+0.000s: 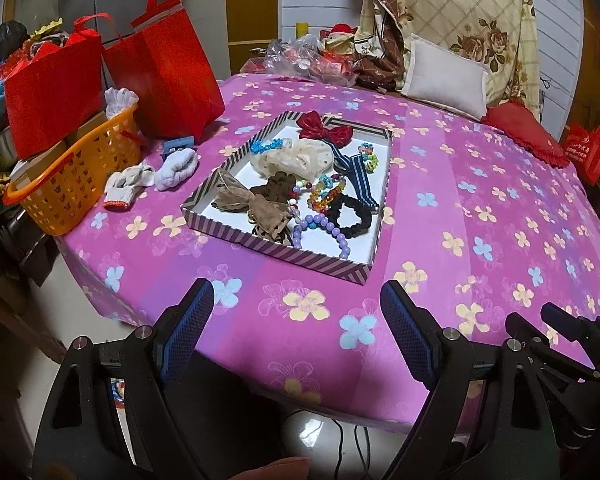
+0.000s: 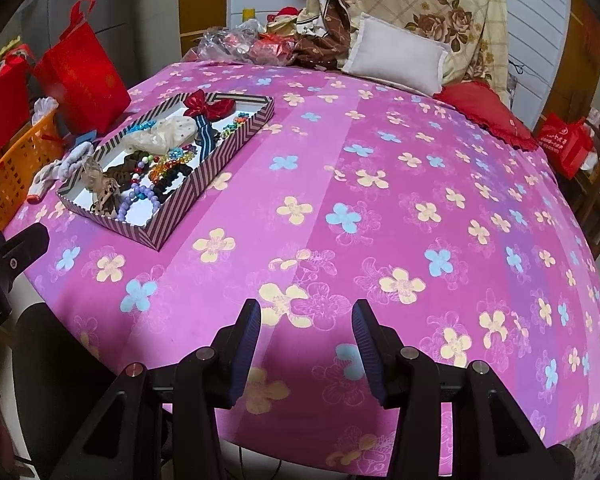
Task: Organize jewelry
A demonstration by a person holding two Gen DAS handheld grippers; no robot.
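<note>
A shallow striped box (image 1: 300, 258) (image 2: 236, 142) lies on the pink flowered table cloth, holding several jewelry pieces: a red bow (image 1: 325, 127) (image 2: 204, 105), a purple bead bracelet (image 1: 320, 228) (image 2: 138, 196), a black scrunchie (image 1: 350, 216), a coloured bead bracelet (image 1: 326, 194), a striped blue ribbon (image 1: 358, 178) and brown and cream fabric pieces. My left gripper (image 1: 298, 300) is open and empty, just in front of the box's near edge. My right gripper (image 2: 306, 316) is open and empty over bare cloth, well right of the box.
An orange basket (image 1: 76, 184) (image 2: 8, 176), red bags (image 1: 160, 64) (image 2: 84, 76), white gloves (image 1: 128, 184) and a blue clip (image 1: 178, 146) sit left of the box. A white pillow (image 1: 446, 76) (image 2: 400, 54), a red cushion (image 2: 488, 114) and folded quilts lie at the back.
</note>
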